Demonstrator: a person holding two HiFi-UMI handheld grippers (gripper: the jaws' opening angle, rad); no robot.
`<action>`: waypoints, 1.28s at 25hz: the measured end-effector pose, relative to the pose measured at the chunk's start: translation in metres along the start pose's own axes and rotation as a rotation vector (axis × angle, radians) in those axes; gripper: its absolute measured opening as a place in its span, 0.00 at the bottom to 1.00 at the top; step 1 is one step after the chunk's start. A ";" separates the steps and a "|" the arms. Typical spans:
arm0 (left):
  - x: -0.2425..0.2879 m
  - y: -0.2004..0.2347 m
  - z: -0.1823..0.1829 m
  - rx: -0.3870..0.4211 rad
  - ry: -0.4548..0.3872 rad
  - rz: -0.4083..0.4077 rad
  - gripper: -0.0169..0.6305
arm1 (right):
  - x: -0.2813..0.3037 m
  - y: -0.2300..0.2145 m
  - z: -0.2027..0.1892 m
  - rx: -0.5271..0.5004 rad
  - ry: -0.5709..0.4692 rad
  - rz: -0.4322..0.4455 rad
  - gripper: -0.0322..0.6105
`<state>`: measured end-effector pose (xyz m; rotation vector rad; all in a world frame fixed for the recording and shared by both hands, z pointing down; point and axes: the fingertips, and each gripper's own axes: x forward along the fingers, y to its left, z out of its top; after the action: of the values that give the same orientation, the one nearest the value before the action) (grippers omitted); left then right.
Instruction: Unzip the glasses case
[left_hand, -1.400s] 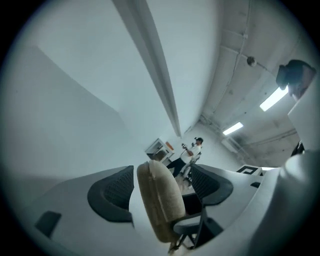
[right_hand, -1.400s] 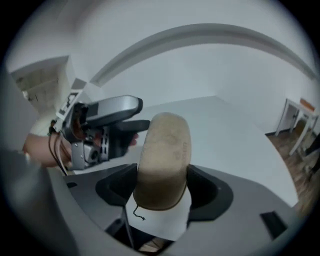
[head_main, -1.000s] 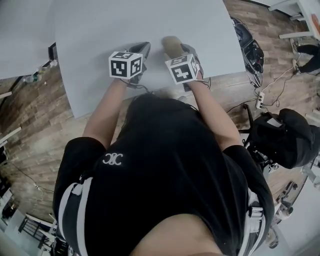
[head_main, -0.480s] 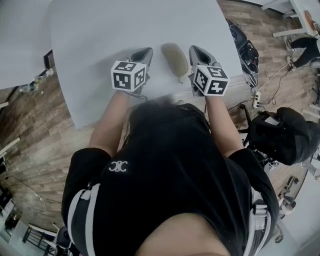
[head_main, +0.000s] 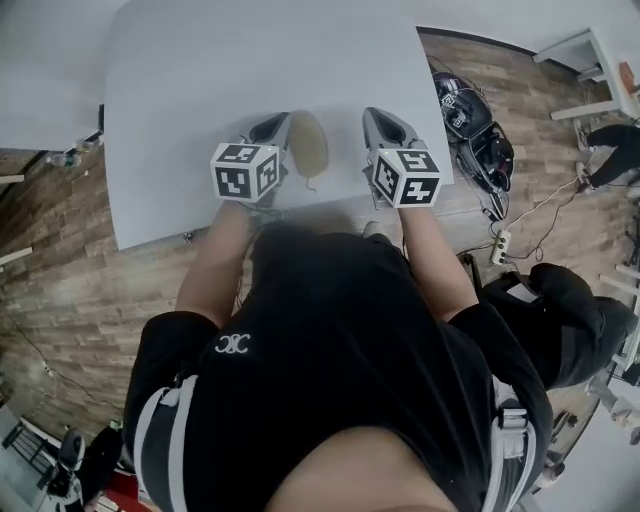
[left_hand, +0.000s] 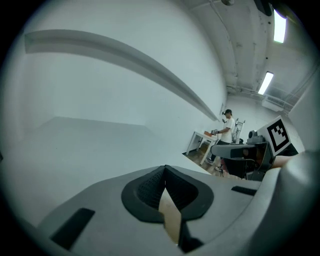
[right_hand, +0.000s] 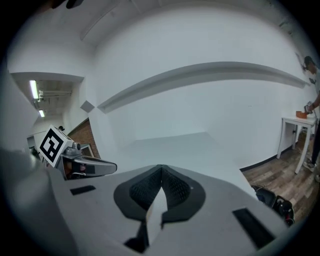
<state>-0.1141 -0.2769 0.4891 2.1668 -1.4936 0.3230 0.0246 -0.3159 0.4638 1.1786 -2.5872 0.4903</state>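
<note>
White counter carries the case, long axis 12 to 6, just at 3 o'clock of the left hand-held gripper. The right hand-held gripper is farther off. Both have jaws together, empty.

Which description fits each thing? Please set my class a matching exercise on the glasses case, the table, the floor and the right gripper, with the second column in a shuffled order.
Things:
1. glasses case
2. table
3. floor
4. right gripper

Descriptions:
A. brown wood planks
B. jaws together
C. tan, lying on the table
D. white

Pairs: 1-C; 2-D; 3-A; 4-B
</note>
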 end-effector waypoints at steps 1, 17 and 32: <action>0.007 -0.017 0.002 -0.006 -0.012 0.020 0.04 | -0.008 -0.015 0.002 -0.011 -0.006 0.017 0.07; -0.025 -0.166 -0.039 -0.151 -0.078 0.411 0.04 | -0.100 -0.061 0.000 -0.145 0.008 0.399 0.07; -0.034 -0.193 -0.060 -0.199 -0.039 0.406 0.04 | -0.120 -0.046 0.000 -0.188 0.001 0.492 0.07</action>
<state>0.0557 -0.1637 0.4758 1.7177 -1.8992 0.2537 0.1365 -0.2635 0.4289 0.4764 -2.8418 0.3248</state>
